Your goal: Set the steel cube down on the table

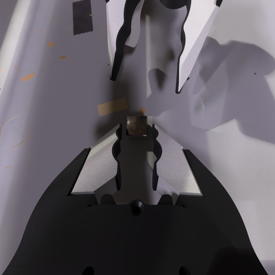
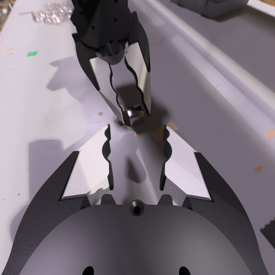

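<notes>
The steel cube (image 1: 136,127) is small and shiny and rests on the pale grey table (image 1: 44,163). My left gripper (image 1: 136,125) points down at it with one fingertip on each side. A narrow dark gap shows on both sides of the cube, so the jaws are open a little and not clamping it. In the right wrist view the cube (image 2: 136,115) stands on the table between the left gripper's (image 2: 135,119) tips. My right gripper (image 2: 136,126) is wide open and empty, facing the cube from close by; it also shows in the left wrist view (image 1: 145,84).
A strip of tan tape (image 1: 112,106) lies just beyond the cube, also in the right wrist view (image 2: 161,132). A dark patch (image 1: 82,17), a green square (image 2: 32,53), crinkled clear plastic (image 2: 50,13) and a grey box (image 2: 208,7) lie farther off.
</notes>
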Tool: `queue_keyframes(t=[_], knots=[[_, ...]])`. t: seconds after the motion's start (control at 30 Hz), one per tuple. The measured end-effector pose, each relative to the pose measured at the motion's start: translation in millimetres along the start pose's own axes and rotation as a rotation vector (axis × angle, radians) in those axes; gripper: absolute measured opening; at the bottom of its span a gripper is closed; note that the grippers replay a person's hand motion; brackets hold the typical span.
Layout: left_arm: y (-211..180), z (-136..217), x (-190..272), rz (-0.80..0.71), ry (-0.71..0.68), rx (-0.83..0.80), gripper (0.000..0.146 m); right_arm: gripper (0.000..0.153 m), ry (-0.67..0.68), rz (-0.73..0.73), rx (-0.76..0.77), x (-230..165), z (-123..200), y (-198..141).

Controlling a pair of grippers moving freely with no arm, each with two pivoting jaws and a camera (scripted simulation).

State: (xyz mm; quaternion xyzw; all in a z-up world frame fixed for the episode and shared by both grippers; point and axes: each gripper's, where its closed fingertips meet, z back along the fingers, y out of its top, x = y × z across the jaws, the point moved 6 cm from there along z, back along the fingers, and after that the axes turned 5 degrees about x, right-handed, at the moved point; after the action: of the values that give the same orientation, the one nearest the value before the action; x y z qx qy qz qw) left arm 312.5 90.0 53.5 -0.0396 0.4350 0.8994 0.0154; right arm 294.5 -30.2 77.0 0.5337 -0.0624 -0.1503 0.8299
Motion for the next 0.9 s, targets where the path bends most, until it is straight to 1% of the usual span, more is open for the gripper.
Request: queue_keyframes(t=[0.07,0.17,0.27,0.37,0.47,0.6,0.7,0.8,0.9], knots=[[0.6,-0.9,0.0,0.002,-0.01,-0.001,0.042,0.064,0.015,-0.003,0.052,0.9,5.1,2.9],[0.8,-1.8,-1.0,0.017,-0.017,-0.004,0.043,0.062,0.027,-0.003,0.104,1.9,10.6,5.6],[0.9,-2.1,-1.4,0.024,-0.023,-0.005,0.043,0.062,0.026,-0.006,0.085,2.1,8.7,4.5],[1.0,-2.1,-1.4,0.019,-0.014,-0.004,0.043,0.065,0.013,-0.007,0.05,2.8,5.3,2.9],[1.4,-2.0,-0.5,0.0,-0.003,-0.001,0.043,0.072,0.028,-0.046,0.039,5.8,4.2,2.3],[2.0,-1.9,1.5,-0.039,0.022,0.006,0.042,0.076,0.074,-0.093,0.065,8.1,6.9,3.6],[2.0,-1.5,1.7,-0.051,0.04,0.009,0.043,0.079,0.111,-0.112,0.04,7.6,5.4,2.5],[2.0,-1.1,2.1,-0.063,0.059,0.013,0.045,0.08,0.158,-0.15,0.048,9.0,6.7,2.9],[1.8,-1.0,1.7,-0.061,0.062,0.013,0.046,0.078,0.173,-0.168,0.064,10.0,8.1,3.5]])
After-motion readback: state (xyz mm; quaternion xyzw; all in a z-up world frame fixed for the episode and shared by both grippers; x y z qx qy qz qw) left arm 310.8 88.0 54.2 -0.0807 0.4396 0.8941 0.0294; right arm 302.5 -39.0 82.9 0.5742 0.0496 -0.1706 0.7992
